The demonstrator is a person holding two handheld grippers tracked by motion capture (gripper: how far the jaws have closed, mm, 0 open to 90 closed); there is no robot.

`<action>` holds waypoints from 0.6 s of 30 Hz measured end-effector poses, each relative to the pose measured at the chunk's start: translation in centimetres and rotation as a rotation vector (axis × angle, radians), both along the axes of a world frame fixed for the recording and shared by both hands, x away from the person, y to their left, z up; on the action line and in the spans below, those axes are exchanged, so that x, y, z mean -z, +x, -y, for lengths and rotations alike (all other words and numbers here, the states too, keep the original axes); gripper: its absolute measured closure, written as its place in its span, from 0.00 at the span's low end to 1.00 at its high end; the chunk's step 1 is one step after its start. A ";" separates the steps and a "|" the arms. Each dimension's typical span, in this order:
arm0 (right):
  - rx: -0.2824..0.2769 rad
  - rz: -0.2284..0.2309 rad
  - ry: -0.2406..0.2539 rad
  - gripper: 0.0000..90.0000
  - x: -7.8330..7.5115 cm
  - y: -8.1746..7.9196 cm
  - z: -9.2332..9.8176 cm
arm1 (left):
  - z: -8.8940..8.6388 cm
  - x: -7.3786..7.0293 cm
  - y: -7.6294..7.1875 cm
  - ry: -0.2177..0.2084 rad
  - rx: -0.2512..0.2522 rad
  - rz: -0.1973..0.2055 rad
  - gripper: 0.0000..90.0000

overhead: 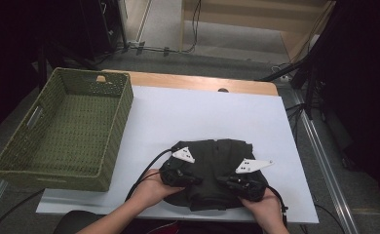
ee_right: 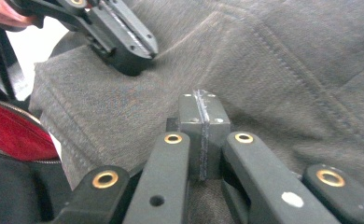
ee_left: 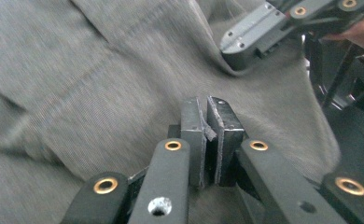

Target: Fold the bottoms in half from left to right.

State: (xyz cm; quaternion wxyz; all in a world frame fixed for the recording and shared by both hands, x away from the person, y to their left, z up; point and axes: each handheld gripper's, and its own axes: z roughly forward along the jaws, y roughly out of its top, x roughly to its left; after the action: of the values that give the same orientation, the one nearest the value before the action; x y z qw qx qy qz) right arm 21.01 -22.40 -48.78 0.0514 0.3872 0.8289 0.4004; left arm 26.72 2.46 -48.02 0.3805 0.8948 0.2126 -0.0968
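Note:
A dark grey folded garment [overhead: 217, 158] lies on the white sheet [overhead: 202, 114] near the table's front edge. A person's hands hold both grippers over its near half, tips turned toward each other. My left gripper [overhead: 197, 180] [ee_left: 206, 105] hovers just above the cloth [ee_left: 101, 70], its pads almost together with only a slit and no cloth between them. My right gripper [overhead: 223, 181] [ee_right: 202, 98] has its pads pressed flat together over the fabric [ee_right: 273, 60], holding nothing. Each gripper view shows the other gripper resting its tips on the cloth.
A green woven basket [overhead: 117, 122] stands at the left of the table with nothing inside. A wooden table edge [overhead: 202, 82] runs along the back. Cables trail from both grippers toward the front. A red rounded thing [ee_right: 12, 133] sits beyond the garment's near edge.

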 end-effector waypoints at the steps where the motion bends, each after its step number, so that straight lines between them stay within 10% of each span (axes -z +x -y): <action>1: -0.007 0.010 -0.007 0.94 0.1 -0.1 0.0 | -0.1 0.1 -0.3 -0.001 -0.003 0.005 0.96; 10: -0.041 0.035 -0.025 0.97 2.3 0.2 0.1 | 0.0 1.8 -0.7 0.013 -0.026 0.028 1.00; 18: -0.042 0.004 -0.026 0.97 1.1 0.6 1.3 | 0.0 1.3 -1.1 -0.008 -0.025 0.025 0.99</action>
State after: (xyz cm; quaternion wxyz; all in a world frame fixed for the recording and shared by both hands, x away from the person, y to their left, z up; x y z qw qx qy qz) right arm 21.60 -23.67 -49.89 0.0495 0.3681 0.8420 0.3913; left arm 25.61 2.47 -49.29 0.3878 0.8917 0.2187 -0.0818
